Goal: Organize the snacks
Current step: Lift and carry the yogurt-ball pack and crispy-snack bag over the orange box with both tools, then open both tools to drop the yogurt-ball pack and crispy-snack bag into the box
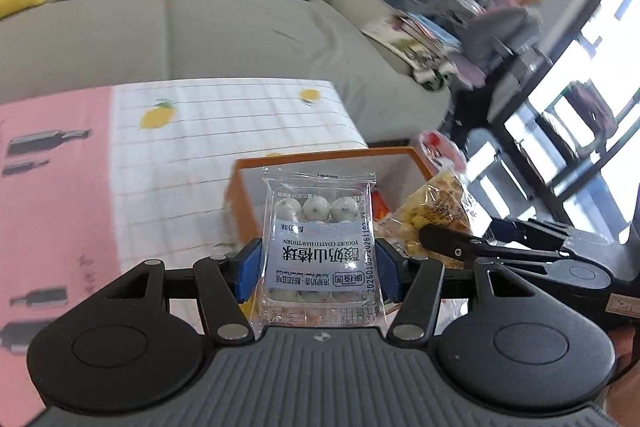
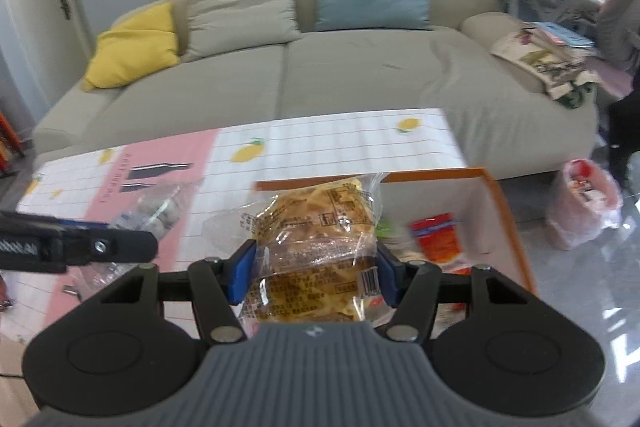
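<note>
The left tongs [image 1: 318, 269] are closed onto a clear packet of yogurt-coated hawthorn balls [image 1: 319, 247], the blue pads pinching its two sides and holding it upright near the left wall of the orange-rimmed box [image 1: 320, 155]. The right tongs [image 2: 316, 267] are clamped the same way on a clear bag of yellow pastry snack [image 2: 320, 247], raised at the box's [image 2: 516, 227] near left corner. The box stands at the right edge of the surface [image 2: 340, 147], which is covered with a pink and white checked cloth printed with lemons. Inside the box lie a red-orange packet [image 2: 436, 237] and what seems to be a pale, green-marked wrapper [image 2: 386, 231], though blur hides its details. A pink bag [image 2: 588, 203] sits on the floor beyond the box's right wall.
</note>
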